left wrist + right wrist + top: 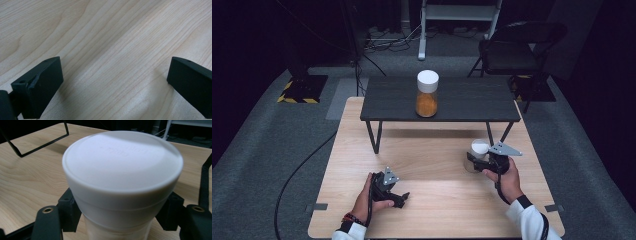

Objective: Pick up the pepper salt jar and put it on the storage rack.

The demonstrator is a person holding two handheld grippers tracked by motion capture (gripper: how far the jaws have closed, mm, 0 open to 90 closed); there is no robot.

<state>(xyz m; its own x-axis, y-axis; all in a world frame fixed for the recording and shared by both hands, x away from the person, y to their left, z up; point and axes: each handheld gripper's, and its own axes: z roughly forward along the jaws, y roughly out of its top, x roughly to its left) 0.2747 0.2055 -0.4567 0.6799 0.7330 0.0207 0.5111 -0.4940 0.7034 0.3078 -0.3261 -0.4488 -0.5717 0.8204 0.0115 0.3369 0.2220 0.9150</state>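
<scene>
A jar with a white lid (480, 147) (122, 167) stands on the light wooden table (437, 210) at the right, in front of a low black shelf. My right gripper (476, 161) (120, 216) is shut on it, with a black pad pressed against each side just below the lid. At the front left of the table my left gripper (401, 198) (115, 85) lies low in the person's hand. Its jaws stand wide apart over bare wood, with nothing between them.
The black shelf (472, 102) on thin legs spans the back of the table. A second white-lidded jar with orange contents (427, 95) stands on it. A folding chair (517, 45) stands behind on the right. A cable (297, 175) runs along the floor on the left.
</scene>
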